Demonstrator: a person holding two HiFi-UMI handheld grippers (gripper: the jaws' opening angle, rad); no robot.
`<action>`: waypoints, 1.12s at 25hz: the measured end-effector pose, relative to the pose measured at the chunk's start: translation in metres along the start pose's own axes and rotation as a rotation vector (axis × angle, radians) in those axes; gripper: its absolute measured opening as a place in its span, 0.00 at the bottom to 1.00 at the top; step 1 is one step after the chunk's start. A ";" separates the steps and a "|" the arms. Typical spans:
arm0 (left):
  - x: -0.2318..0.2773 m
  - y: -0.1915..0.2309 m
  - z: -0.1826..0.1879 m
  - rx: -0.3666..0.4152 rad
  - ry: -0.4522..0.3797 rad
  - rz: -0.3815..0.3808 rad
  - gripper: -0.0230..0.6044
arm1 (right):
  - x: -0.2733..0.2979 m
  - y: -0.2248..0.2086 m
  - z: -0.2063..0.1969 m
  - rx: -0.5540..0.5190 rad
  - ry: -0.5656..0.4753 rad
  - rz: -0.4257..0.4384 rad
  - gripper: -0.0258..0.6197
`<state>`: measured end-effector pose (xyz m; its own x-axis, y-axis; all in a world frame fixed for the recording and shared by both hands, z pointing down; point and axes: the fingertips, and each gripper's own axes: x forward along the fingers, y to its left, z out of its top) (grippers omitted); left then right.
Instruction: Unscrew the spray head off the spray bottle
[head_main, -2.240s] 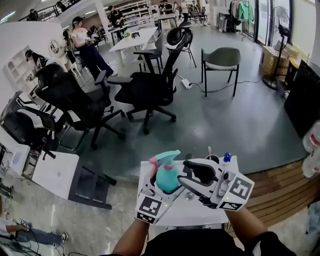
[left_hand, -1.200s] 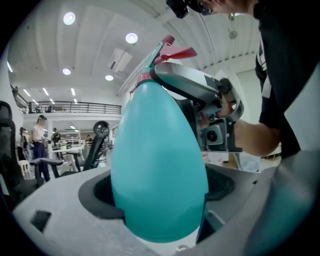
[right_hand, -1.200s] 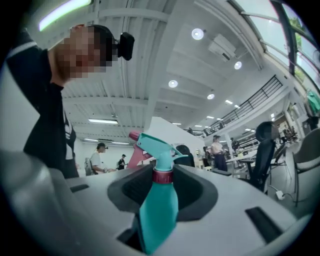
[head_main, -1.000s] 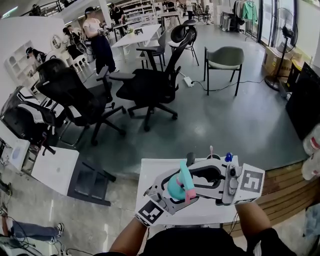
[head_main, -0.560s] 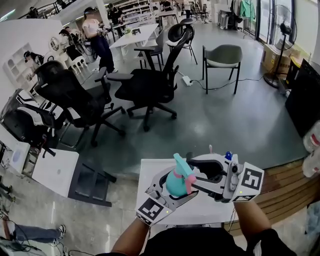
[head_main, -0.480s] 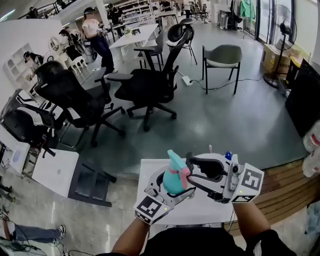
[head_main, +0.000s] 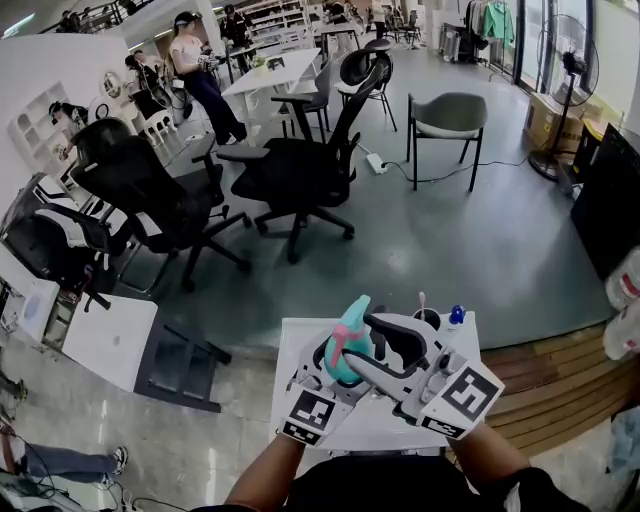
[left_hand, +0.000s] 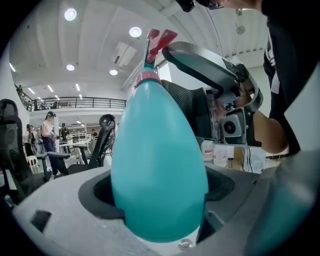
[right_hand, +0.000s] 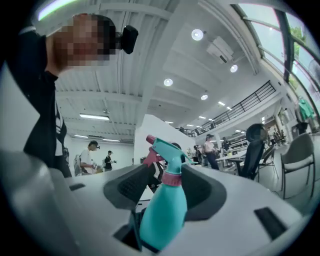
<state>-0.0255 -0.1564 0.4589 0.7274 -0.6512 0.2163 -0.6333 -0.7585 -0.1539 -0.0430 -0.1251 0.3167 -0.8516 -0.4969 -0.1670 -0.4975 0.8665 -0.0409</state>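
A teal spray bottle (head_main: 343, 358) with a pink collar and trigger is held up over the white table (head_main: 296, 398). My left gripper (head_main: 335, 368) is shut on its rounded body (left_hand: 157, 165). The spray head (right_hand: 165, 150) stands between the jaws of my right gripper (head_main: 360, 342). Those jaws are opening, and in the right gripper view their pads (right_hand: 131, 186) stand a little off the collar (right_hand: 172, 178). The nozzle (head_main: 357, 304) points up and away from me. The bottle's base is hidden inside the left jaws.
A cup of pens (head_main: 424, 314) and a blue-capped item (head_main: 456, 315) stand at the table's far edge. Black office chairs (head_main: 300, 170) and a grey chair (head_main: 445, 115) stand on the floor beyond. People stand at the back left. A wooden platform (head_main: 570, 370) lies to the right.
The right gripper has turned, its marker cube dropping towards me, and its jaws have spread off the spray head. The bottle's nozzle has swung from up-left to nearly straight up.
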 end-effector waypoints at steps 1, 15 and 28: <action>0.000 0.000 0.000 0.006 0.004 0.006 0.76 | 0.002 -0.002 -0.002 0.002 0.009 -0.031 0.35; 0.000 -0.021 0.014 0.014 -0.029 -0.093 0.76 | -0.005 -0.006 0.004 -0.019 0.018 0.033 0.25; -0.018 -0.078 0.062 0.001 -0.159 -0.375 0.76 | -0.041 0.034 0.038 0.090 -0.025 0.687 0.26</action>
<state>0.0268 -0.0872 0.4076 0.9398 -0.3248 0.1064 -0.3157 -0.9442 -0.0939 -0.0189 -0.0732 0.2848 -0.9641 0.1664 -0.2071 0.1698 0.9855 0.0014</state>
